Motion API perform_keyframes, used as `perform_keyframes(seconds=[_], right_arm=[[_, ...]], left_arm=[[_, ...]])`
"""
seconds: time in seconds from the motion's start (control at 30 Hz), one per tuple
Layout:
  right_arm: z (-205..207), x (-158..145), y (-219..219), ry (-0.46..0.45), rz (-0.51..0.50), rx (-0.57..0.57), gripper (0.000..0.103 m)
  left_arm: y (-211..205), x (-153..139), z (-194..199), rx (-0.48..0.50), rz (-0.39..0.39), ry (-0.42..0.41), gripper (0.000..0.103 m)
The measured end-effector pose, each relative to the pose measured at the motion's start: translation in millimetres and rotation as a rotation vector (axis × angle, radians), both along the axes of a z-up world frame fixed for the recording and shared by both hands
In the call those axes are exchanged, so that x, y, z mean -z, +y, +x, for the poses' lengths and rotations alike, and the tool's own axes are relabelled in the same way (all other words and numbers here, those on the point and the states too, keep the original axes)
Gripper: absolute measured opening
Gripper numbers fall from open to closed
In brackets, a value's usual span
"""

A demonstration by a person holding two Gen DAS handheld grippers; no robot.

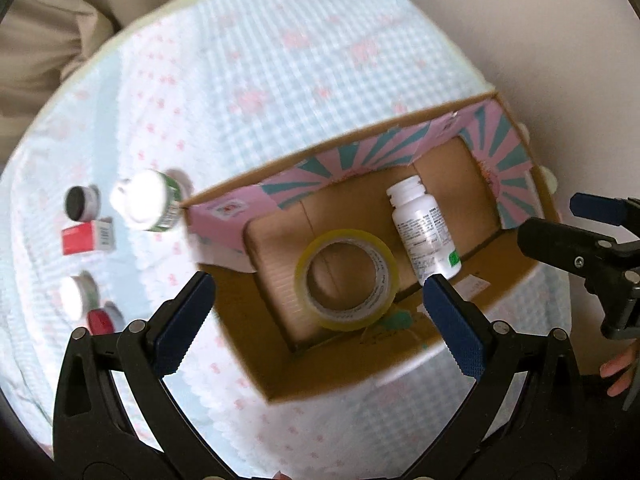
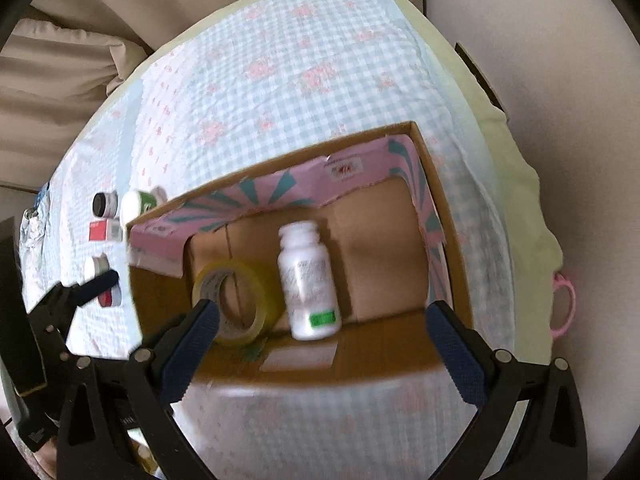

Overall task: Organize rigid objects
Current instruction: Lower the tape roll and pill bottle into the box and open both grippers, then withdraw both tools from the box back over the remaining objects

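Tape roll (image 1: 347, 280) and bottle (image 1: 424, 228) side by side in the box (image 1: 256, 336), jars (image 1: 144, 200) on the cloth (image 1: 280, 60) to its left

I find no legible text. The white bottle (image 1: 423, 232) in the cardboard box (image 1: 340, 364) carries fine print and a green patch, the tape roll (image 1: 347, 280) faint lettering, the red carton (image 1: 86, 238) a barcode; all unreadable.

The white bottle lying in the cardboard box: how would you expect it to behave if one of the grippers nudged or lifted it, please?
The white bottle lies on its side on the cardboard box floor, so a sideways nudge would probably roll it, perhaps against the tape roll. Its smooth round body may slip between pads. It looks like rigid plastic, likely stiff.
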State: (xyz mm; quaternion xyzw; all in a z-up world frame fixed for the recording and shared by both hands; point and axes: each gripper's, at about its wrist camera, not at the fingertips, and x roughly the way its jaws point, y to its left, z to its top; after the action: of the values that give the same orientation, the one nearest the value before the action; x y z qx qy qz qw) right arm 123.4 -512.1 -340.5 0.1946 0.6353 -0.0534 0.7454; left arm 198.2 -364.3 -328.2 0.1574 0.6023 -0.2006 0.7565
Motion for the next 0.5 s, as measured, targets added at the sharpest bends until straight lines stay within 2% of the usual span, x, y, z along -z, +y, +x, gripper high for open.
perform_keyframes(seconds=[0.17, 0.27, 0.4, 0.5], right_arm=[[-19, -45, 23, -0.071, -0.048, -0.021, 0.103], [-27, -73, 43, -0.126, -0.096, -0.053, 0.103], [-34, -106, 76, -0.183, -0.151, -0.093, 0.103], [-35, -123, 100, -0.191, -0.159, -0.103, 0.103]], left_arm=[[36, -44, -14, -0.026, -0.041, -0.078, 0.103], [74, -71, -24, -0.071, -0.082, -0.107, 0.103], [122, -96, -31, -0.123, -0.122, -0.122, 0.103], [158, -108, -38, -0.149, -0.118, -0.147, 0.103]])
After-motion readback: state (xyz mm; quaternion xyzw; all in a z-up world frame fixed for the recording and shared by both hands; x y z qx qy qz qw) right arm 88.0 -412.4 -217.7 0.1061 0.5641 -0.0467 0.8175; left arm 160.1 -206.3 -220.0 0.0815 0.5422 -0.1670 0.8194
